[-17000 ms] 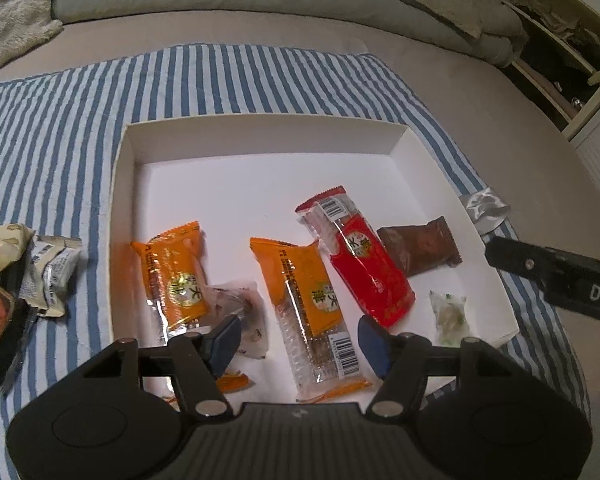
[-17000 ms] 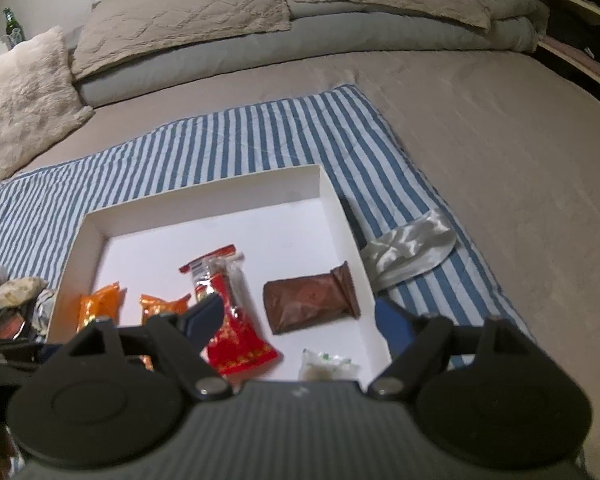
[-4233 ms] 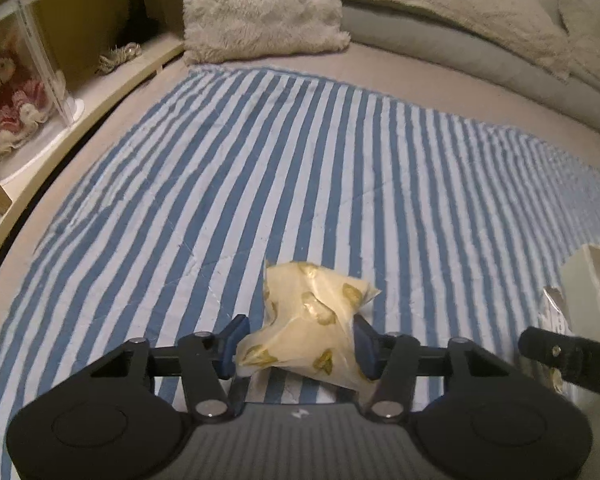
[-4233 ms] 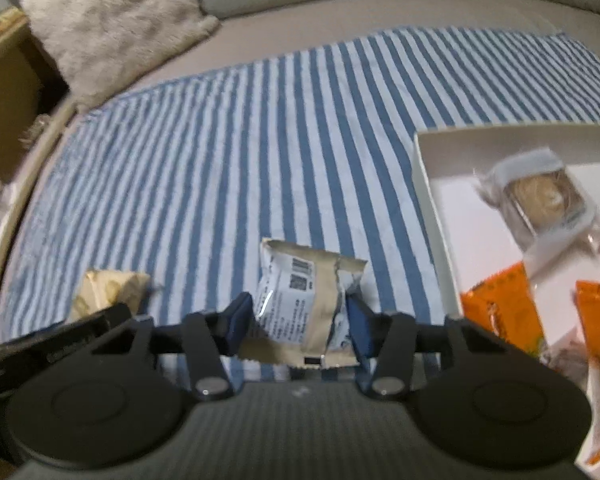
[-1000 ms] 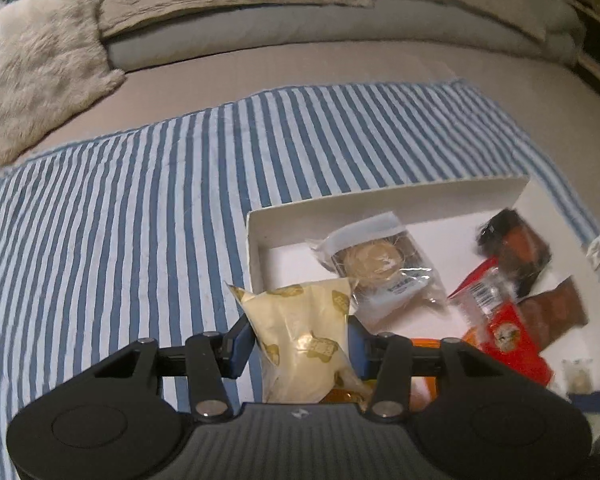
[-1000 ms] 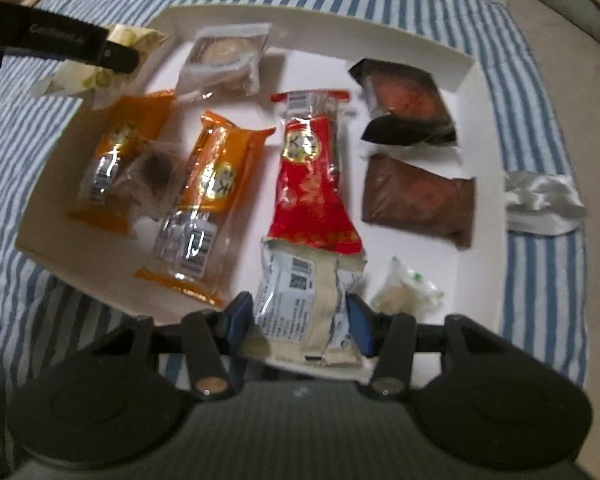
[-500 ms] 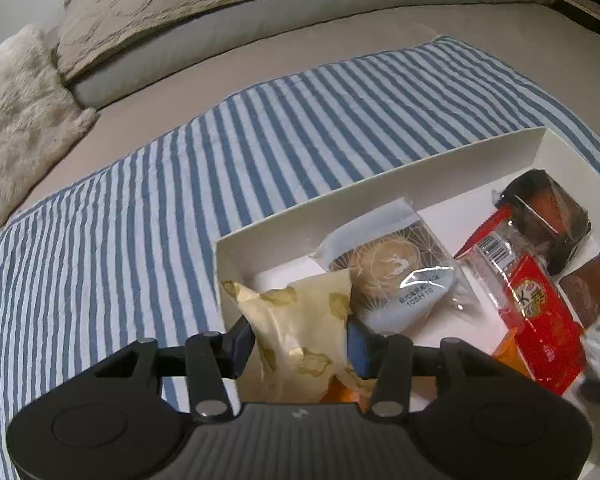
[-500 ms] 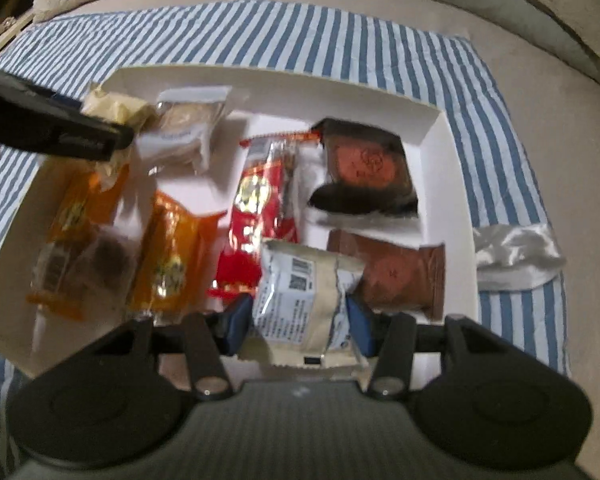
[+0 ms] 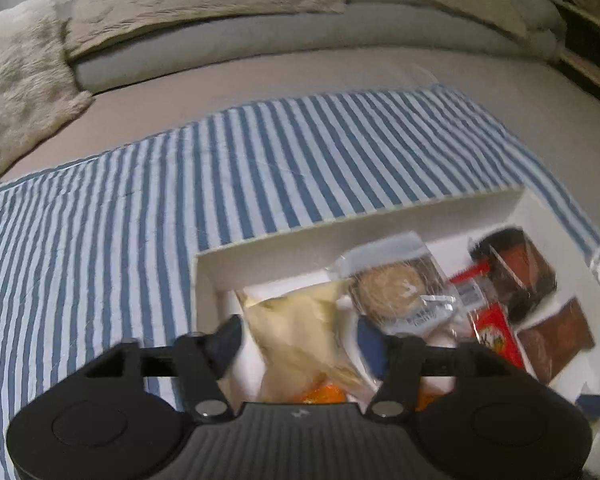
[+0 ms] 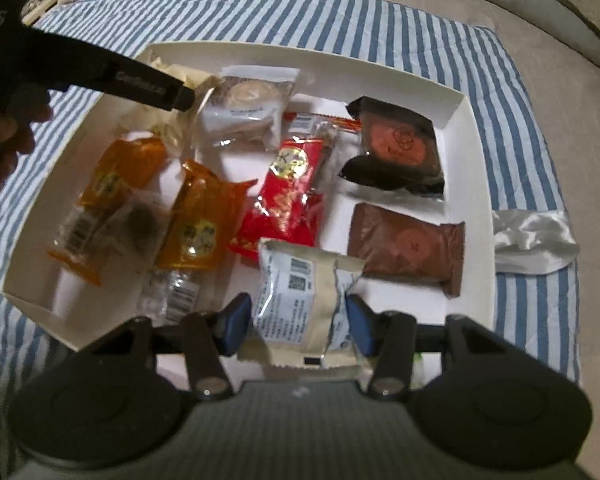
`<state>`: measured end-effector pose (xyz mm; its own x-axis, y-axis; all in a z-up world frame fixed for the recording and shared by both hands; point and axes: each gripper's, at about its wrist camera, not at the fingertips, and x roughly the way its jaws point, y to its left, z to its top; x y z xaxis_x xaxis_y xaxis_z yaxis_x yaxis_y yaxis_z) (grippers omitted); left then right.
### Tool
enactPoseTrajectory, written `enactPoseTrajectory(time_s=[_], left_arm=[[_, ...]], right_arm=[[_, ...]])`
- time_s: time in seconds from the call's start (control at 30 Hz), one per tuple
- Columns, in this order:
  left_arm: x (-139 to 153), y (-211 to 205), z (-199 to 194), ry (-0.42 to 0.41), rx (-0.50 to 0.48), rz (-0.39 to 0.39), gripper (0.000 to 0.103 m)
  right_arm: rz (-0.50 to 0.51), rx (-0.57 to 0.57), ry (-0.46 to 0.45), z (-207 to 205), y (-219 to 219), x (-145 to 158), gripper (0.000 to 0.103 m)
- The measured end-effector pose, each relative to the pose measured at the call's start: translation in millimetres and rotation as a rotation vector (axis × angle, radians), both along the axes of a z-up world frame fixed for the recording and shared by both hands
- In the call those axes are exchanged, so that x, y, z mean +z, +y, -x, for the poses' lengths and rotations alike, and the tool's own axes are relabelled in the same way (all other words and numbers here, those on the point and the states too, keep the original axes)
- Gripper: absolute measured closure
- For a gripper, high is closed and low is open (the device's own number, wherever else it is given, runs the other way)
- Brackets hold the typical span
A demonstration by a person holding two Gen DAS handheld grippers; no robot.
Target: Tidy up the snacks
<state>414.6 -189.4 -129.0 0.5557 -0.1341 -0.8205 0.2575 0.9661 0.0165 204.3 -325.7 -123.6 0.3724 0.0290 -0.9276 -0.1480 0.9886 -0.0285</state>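
Observation:
A white box (image 10: 474, 168) on the striped cloth holds several snacks. My left gripper (image 9: 298, 342) hangs over the box's far left corner (image 9: 208, 268); its jaws stand apart and the yellow packet (image 9: 300, 336) lies loose between them, beside a clear cookie packet (image 9: 396, 280). The left gripper also shows in the right wrist view (image 10: 152, 88). My right gripper (image 10: 296, 324) is shut on a white and tan packet (image 10: 300, 304) above the box's near edge, near a red packet (image 10: 292, 184) and a brown packet (image 10: 404, 244).
In the box also lie two orange packets (image 10: 196, 224), a dark packet (image 10: 396, 148) and a clear wrapped sweet. A silver wrapper (image 10: 532, 236) lies on the blue striped cloth (image 9: 140, 220) right of the box. Pillows (image 9: 24, 80) lie at the bed's head.
My left gripper's jaws have opened and the yellow packet has dropped into the box's corner. My right gripper has moved a little closer over the box with its packet.

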Motion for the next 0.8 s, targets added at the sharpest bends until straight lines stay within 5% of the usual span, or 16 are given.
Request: enactPoseTrajectory(time_s=[0.1, 0.47, 0.6, 0.8], left_arm=[[6.6, 7.9, 0.6, -0.007, 0.032, 0.027, 0.021], [23.5, 22.5, 18.8, -0.001, 0.077, 0.066, 0.003], [32.7, 30.7, 29.8, 0.003, 0.095, 0.087, 0.003], [55.3, 41.7, 56.9, -0.032, 0.088, 0.122, 0.000]], right_arm=[[-0.023, -0.059, 0.007, -0.9, -3.5, 2.2, 0.019], [-0.007, -0.069, -0.009, 10.9, -1.6, 12.3, 0.012], [-0.019, -0.103, -0.063, 20.4, -2.3, 25.2, 0.000], [-0.060, -0.152, -0.161, 36.0, -4.9, 49.1, 0.000]])
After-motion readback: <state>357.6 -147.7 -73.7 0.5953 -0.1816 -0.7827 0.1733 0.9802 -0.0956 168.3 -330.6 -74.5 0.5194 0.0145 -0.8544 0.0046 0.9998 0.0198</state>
